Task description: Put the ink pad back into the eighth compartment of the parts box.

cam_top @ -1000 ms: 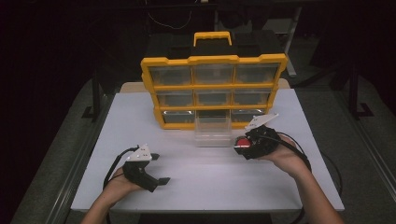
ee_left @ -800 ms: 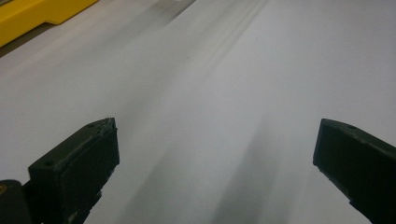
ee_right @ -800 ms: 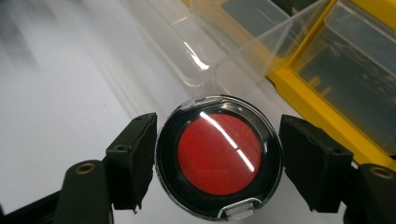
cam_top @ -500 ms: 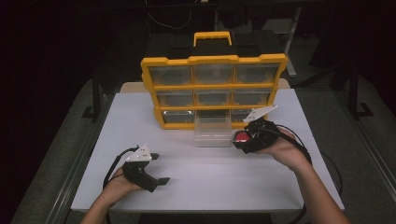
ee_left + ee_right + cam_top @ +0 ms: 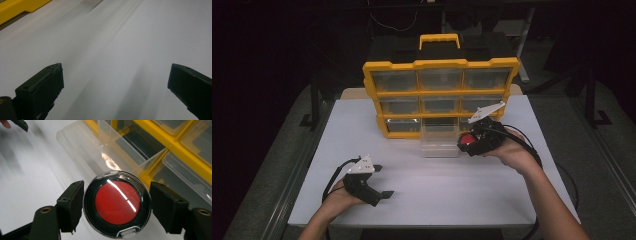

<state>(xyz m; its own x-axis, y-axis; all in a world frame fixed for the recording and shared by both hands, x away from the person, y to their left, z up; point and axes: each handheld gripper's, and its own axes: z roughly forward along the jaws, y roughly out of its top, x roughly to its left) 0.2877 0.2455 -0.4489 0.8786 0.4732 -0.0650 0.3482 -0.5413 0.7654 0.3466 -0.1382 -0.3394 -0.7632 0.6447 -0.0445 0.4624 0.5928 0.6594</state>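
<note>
I have the round red compact (image 5: 117, 203) clamped edge-on in my right hand-held gripper (image 5: 473, 141), lifted beside the pulled-out clear drawer (image 5: 440, 140) for dropping in. My left hand-held gripper (image 5: 381, 181) rests on the desk (image 5: 452, 192), jaws apart, idle.

At the centre of the frame we see a round black case with a red disc (image 5: 117, 204) under a clear lid, clamped at its sides between the right gripper (image 5: 117, 206)'s two black fingers (image 5: 71, 206). Above it a clear plastic drawer (image 5: 82, 150) lies on the white tabletop (image 5: 30, 185). The yellow organizer (image 5: 172, 143) with its clear drawers fills the upper right.
</note>
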